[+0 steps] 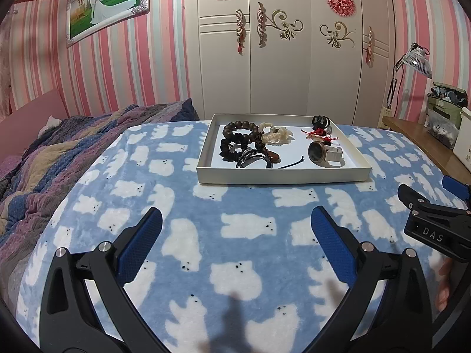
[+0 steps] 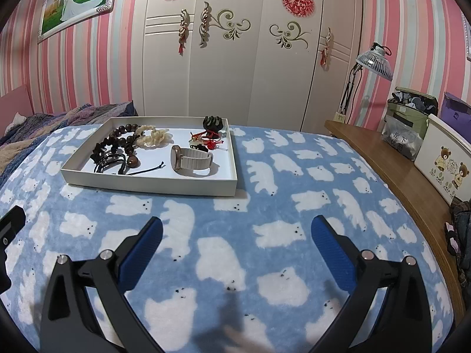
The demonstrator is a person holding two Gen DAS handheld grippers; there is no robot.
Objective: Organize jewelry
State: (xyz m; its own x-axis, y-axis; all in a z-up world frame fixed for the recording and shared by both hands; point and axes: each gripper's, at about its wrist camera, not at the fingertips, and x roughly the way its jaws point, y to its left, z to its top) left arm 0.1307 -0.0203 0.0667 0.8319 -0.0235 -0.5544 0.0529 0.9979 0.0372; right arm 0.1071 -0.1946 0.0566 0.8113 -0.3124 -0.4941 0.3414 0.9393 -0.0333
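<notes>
Left wrist view: left gripper [image 1: 235, 223] spread wide, empty, over the blanket [image 1: 182, 194]; tray [image 1: 282, 176] of jewelry dead ahead, long axis crosswise. Right wrist view: right gripper [image 2: 237, 225] also agape and empty, tray [image 2: 147, 184] ahead-left, watch [image 2: 191, 158] at its near right, probably the closer arm's pick. Only this view shows the watch strap clearly.
</notes>
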